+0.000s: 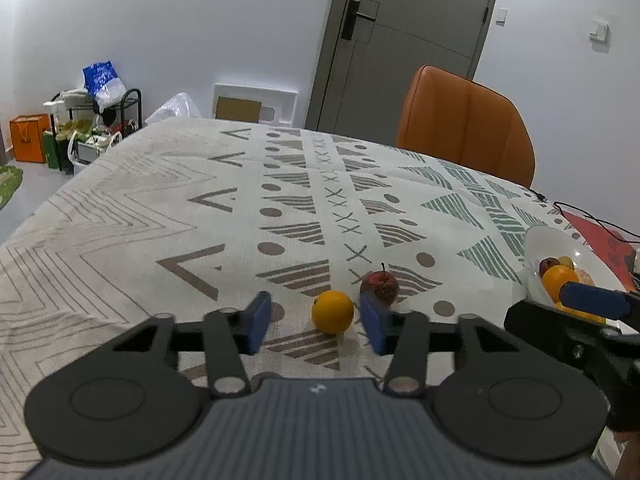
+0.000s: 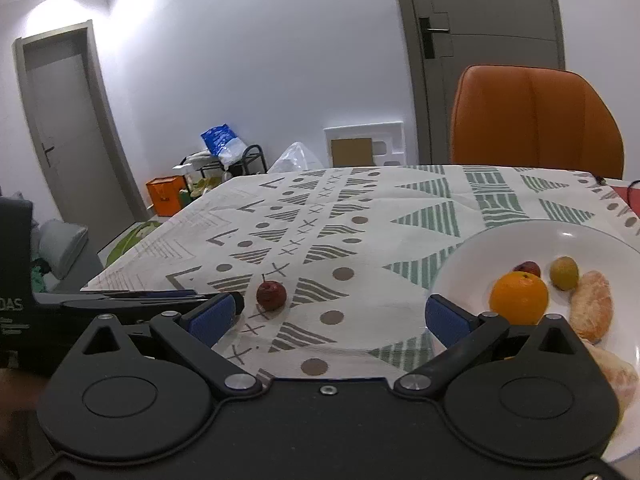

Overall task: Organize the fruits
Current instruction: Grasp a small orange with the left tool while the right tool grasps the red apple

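The left gripper (image 1: 316,322), jaws spread and nothing pinched, had the small round yellow-orange citrus fruit (image 1: 333,311) at twelve o'clock on the patterned tablecloth (image 1: 240,216), nearer than the wide-open right gripper (image 2: 332,320).

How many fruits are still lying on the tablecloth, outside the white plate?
2: a small orange between the left gripper's open fingers, and a red apple just beyond. Others could be hidden behind the grippers.

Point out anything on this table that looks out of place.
Two fruits lie loose on the patterned tablecloth, outside the white bowl holding the rest: a small yellow-orange citrus and a wrinkled dark-red apple. Nothing looks spilled.
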Action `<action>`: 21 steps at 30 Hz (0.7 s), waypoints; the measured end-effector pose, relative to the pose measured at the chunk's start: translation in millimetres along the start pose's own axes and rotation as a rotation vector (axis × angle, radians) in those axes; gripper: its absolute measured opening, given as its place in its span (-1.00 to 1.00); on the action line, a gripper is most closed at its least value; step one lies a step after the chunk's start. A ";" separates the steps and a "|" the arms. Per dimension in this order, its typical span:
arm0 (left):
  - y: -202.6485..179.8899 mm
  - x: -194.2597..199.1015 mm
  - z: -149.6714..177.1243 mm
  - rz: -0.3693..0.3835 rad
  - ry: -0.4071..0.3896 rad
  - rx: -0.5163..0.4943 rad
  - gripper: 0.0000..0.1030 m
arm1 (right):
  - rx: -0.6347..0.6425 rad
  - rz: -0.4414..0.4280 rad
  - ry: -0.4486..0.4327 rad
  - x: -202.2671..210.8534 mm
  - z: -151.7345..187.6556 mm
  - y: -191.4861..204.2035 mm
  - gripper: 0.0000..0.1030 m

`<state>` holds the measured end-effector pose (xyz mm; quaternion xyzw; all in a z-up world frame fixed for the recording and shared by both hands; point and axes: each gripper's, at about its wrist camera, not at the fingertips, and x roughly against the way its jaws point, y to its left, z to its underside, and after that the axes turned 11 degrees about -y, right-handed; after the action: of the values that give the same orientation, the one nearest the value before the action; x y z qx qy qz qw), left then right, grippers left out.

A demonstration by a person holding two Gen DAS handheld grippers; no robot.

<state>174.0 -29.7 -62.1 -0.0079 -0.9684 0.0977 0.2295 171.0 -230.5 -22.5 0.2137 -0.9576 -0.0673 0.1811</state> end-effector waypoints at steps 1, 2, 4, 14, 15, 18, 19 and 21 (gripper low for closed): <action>0.5 -1.8 0.6 0.006 0.006 0.006 -0.27 | 0.006 -0.001 0.003 -1.5 -0.6 1.6 0.98; 0.4 -2.5 1.1 0.009 0.002 0.006 -0.36 | 0.011 -0.003 0.006 -3.1 -0.8 2.6 0.96; 1.1 -3.2 0.9 0.016 0.000 0.005 -0.57 | 0.015 -0.006 0.012 -6.5 -0.9 4.5 0.89; 22.7 5.4 -8.3 -0.001 -0.007 0.042 -0.58 | 0.019 -0.032 0.066 -30.8 0.8 13.3 0.51; 24.3 5.9 -8.9 -0.004 -0.008 0.044 -0.58 | 0.020 -0.037 0.069 -33.4 0.6 15.1 0.50; 29.8 7.5 -10.9 -0.010 -0.011 0.053 -0.58 | 0.029 -0.049 0.079 -41.5 0.2 20.8 0.46; 31.0 8.2 -11.5 -0.014 -0.013 0.053 -0.58 | 0.034 -0.053 0.085 -44.3 0.2 22.9 0.44; 34.9 9.7 -12.8 -0.021 -0.018 0.058 -0.58 | 0.040 -0.059 0.092 -48.4 -0.2 26.4 0.41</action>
<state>170.0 7.5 -53.3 0.0099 -0.9672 0.1231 0.2218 201.8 -185.8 -32.2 0.2482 -0.9427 -0.0438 0.2185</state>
